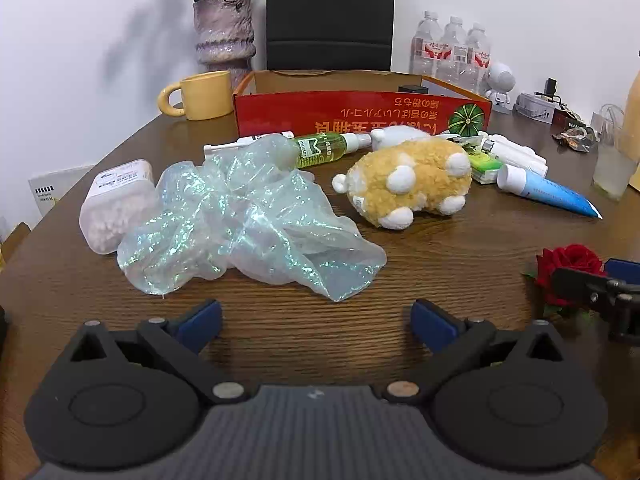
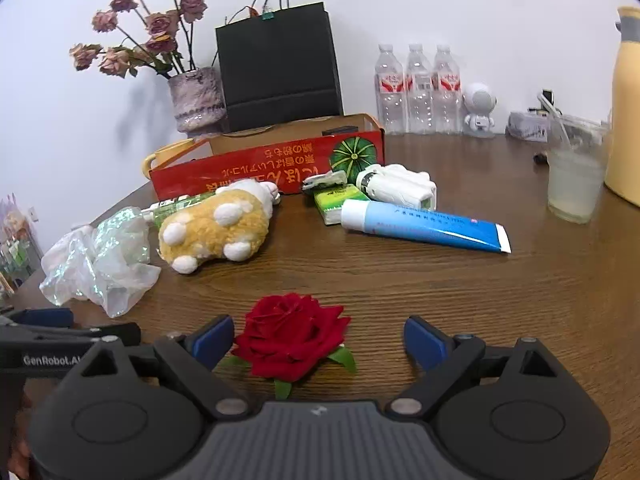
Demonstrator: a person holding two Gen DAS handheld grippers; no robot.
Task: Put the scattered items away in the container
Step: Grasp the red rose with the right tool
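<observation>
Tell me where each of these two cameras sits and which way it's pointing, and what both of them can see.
Left wrist view: sits on the left hand-held gripper, angled down across the table; jaws open over bare wood before the iridescent plastic bag; the right hand-held gripper's finger shows at the right edge.
Right wrist view: sits on the right hand-held gripper, angled down; jaws open beside the red rose; the left hand-held gripper shows at the left edge.
Shared: bag, rose, plush toy, blue tube, red cardboard box.
</observation>
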